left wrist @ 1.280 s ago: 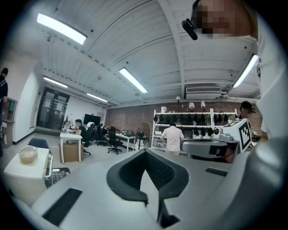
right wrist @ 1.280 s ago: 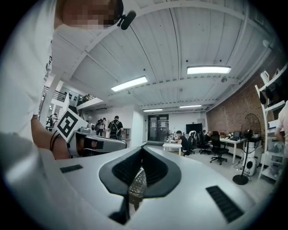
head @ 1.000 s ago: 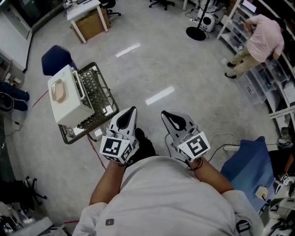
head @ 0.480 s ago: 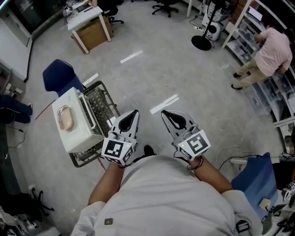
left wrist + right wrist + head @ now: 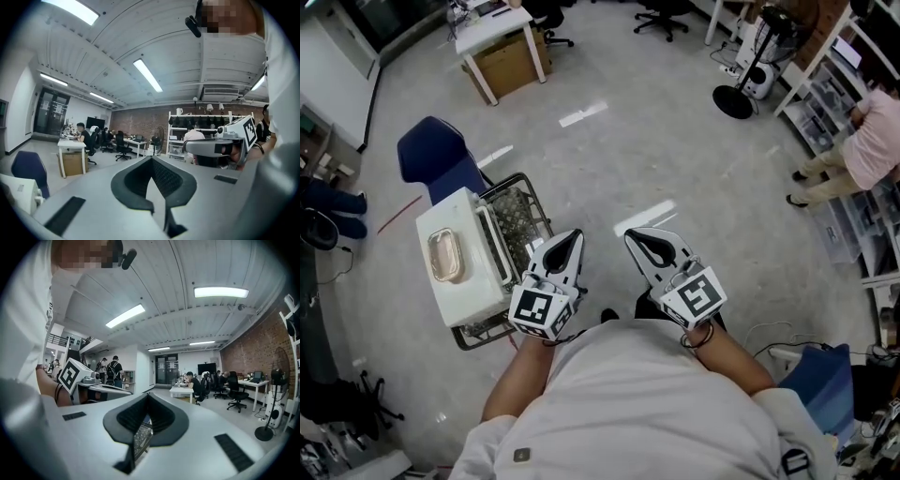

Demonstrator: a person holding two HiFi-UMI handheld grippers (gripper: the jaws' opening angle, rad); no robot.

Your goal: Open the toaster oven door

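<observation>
Nearer than a second ago, the toaster oven [image 5: 461,267] sits on its wire cart [image 5: 523,208] just beside the left gripper [image 5: 565,247], which, like the right gripper [image 5: 645,242], is pressed together and empty, likely just being carried over.

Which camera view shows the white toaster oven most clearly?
The head view: there the toaster oven is seen whole from above, standing on a wire cart. The left gripper view catches only what seems to be a white corner of it at the lower left edge. The right gripper view shows none of it.
</observation>
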